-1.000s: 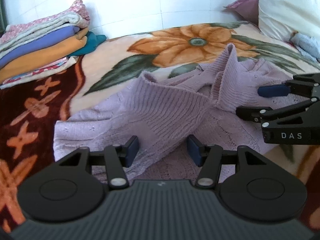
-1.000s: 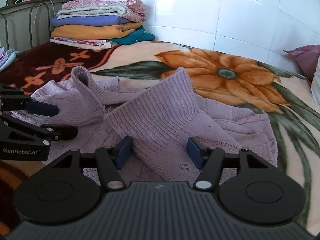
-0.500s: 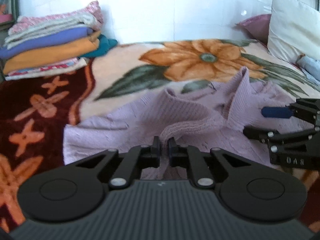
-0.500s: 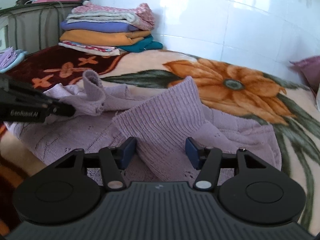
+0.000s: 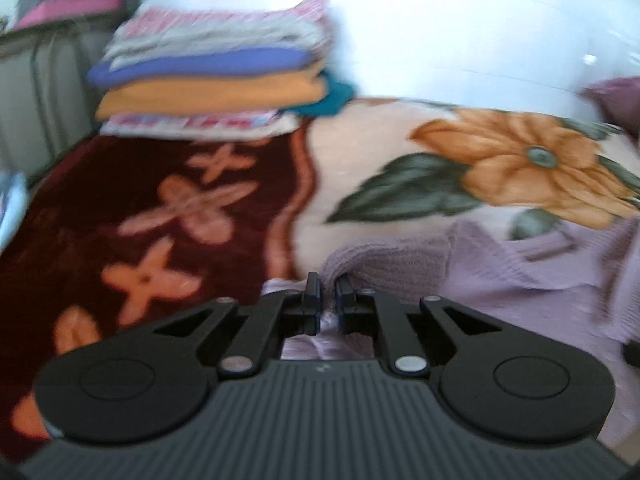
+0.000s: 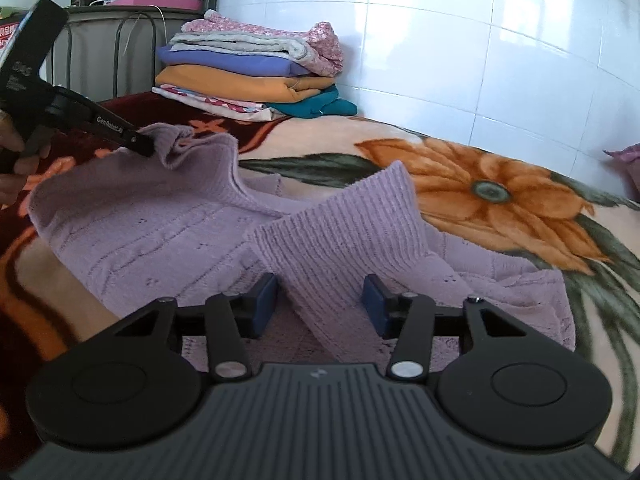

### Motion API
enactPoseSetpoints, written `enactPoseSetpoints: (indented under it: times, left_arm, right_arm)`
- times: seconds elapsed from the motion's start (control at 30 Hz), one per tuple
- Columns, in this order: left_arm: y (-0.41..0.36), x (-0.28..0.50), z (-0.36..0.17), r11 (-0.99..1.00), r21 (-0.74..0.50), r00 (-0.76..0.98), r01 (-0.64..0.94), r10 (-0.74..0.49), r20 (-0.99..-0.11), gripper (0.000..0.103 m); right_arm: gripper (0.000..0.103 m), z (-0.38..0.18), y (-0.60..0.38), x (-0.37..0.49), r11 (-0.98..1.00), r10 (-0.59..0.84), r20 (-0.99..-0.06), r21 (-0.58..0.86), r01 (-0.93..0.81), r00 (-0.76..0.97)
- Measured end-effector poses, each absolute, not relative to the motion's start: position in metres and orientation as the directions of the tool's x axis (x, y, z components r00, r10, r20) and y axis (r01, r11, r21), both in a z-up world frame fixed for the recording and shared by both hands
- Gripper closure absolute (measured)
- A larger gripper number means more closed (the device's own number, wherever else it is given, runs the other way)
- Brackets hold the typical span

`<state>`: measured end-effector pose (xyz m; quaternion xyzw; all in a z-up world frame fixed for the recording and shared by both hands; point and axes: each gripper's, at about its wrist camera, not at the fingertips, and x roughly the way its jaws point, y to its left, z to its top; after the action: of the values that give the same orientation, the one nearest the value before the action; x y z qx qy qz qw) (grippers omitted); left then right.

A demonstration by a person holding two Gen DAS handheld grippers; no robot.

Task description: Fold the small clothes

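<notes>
Left tool [image 5: 328, 296] pinches sweater [image 6: 168, 236] sleeve cuff (sweater lies on bed [image 6: 500, 184]). Right tool [image 6: 320, 304], jaws just closing, half-open astride other sleeve [image 6: 344, 232], ungripped. Risk: thin pinch slips under pull.

A home bedroom: floral blanket [image 6: 500, 200] on a bed, folded clothes stack [image 6: 248, 76], white-tiled wall [image 6: 480, 40].

One lilac sweater [image 6: 168, 236], one stack of folded clothes [image 6: 256, 72], two tongs [image 6: 320, 304]
</notes>
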<state>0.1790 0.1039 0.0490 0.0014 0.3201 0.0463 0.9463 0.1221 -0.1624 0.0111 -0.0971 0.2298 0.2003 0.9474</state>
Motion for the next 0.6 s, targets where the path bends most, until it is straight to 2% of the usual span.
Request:
enactPoseSetpoints:
  times: [0.1, 0.13, 0.23, 0.43, 0.6]
  left_arm:
    - [0.115, 0.191, 0.039, 0.995, 0.017, 0.76, -0.098, 0.086, -0.644, 0.09]
    - [0.116, 0.191, 0.037, 0.995, 0.022, 0.756, -0.095, 0.086, -0.649, 0.09]
    - [0.116, 0.192, 0.037, 0.996, 0.025, 0.755, -0.083, 0.079, -0.651, 0.09]
    - [0.112, 0.181, 0.048, 1.0, 0.015, 0.767, -0.026, 0.03, -0.641, 0.09]
    - [0.109, 0.183, 0.049, 0.999, 0.053, 0.771, 0.007, 0.028, -0.636, 0.09]
  right_arm:
    - [0.057, 0.009, -0.159, 0.125, 0.901, 0.312, -0.473, -0.128, -0.415, 0.824]
    - [0.063, 0.008, -0.158, 0.126, 0.901, 0.301, -0.474, -0.142, -0.409, 0.828]
    - [0.089, 0.008, -0.155, 0.129, 0.907, 0.253, -0.468, -0.189, -0.375, 0.847]
    - [0.092, 0.031, -0.172, 0.13, 0.935, 0.244, -0.401, -0.144, -0.324, 0.883]
    - [0.092, 0.051, -0.206, 0.154, 0.976, 0.154, -0.372, -0.088, -0.199, 0.915]
